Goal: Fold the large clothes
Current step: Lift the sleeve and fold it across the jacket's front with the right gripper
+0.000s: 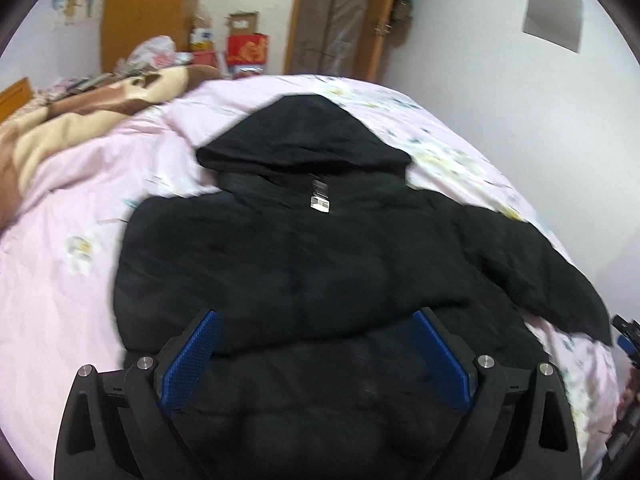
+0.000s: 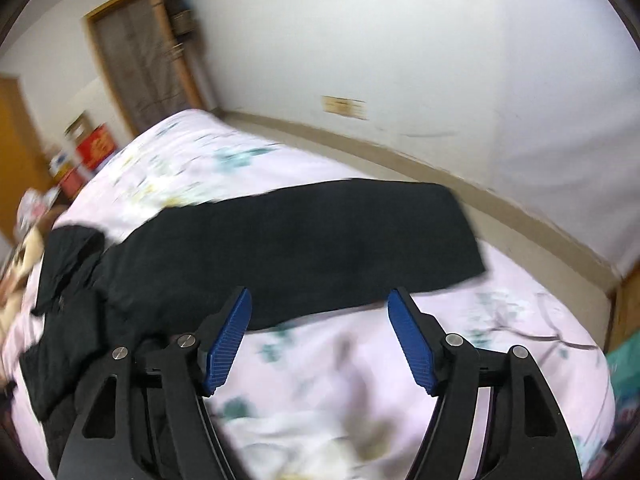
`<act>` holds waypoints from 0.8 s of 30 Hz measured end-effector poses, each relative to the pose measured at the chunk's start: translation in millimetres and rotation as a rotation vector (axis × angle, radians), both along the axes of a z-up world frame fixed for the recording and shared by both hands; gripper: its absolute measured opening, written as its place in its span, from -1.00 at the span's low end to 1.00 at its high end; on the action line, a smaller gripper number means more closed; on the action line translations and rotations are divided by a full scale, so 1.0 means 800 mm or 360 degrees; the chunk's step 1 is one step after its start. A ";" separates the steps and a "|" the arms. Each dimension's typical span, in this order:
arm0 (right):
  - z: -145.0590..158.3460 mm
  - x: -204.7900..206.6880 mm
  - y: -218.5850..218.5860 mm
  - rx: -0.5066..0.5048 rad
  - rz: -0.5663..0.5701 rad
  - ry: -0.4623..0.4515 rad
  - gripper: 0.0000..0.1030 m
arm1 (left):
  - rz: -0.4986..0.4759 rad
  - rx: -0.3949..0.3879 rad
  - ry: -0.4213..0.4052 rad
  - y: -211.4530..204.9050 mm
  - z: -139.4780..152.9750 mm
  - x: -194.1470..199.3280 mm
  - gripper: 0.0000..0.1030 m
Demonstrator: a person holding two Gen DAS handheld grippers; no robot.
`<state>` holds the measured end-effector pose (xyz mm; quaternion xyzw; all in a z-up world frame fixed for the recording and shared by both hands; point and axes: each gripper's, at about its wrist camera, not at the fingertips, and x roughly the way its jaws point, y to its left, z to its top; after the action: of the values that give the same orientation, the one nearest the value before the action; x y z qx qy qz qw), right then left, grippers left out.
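Here, one black hooded jacket (image 1: 304,248) lies spread flat on a bed (image 1: 80,184) with a pink flowered cover, hood (image 1: 308,140) toward the far end, a small white label (image 1: 320,203) just below the hood. One sleeve (image 2: 320,236) stretches out sideways from the jacket across the cover, toward the wall side of the bed. Left gripper (image 1: 316,316): above the jacket's near hem, jaws spread wide, blue pads (image 1: 192,356) clear of the cloth, nothing held. Right gripper (image 2: 320,300): over the near edge of the sleeve, jaws parted, nothing between them (picture blurred). Beyond the jacket, at the bed's far left: a brown and cream blanket (image 1: 60,116); red boxes (image 1: 246,50) behind it.
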<state>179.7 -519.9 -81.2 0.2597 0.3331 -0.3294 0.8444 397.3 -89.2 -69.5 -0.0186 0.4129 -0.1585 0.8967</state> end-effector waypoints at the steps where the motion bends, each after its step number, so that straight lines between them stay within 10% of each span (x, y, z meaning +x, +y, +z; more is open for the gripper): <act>1: -0.004 -0.011 -0.016 0.0030 -0.0065 -0.0009 0.39 | -0.0020 0.0008 0.0006 -0.008 -0.002 -0.002 0.88; 22: -0.064 -0.001 -0.135 0.0203 -0.0160 0.0130 0.48 | -0.0311 0.0064 0.0054 -0.162 -0.018 -0.046 0.88; 24: -0.060 0.005 -0.127 0.0158 -0.0124 0.0152 0.12 | -0.0326 0.0067 0.0056 -0.163 -0.019 -0.048 0.88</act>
<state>184.0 -621.7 -129.5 0.2979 0.3786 -0.3571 0.8002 359.3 -219.5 -85.1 0.0398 0.4315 -0.2404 0.8686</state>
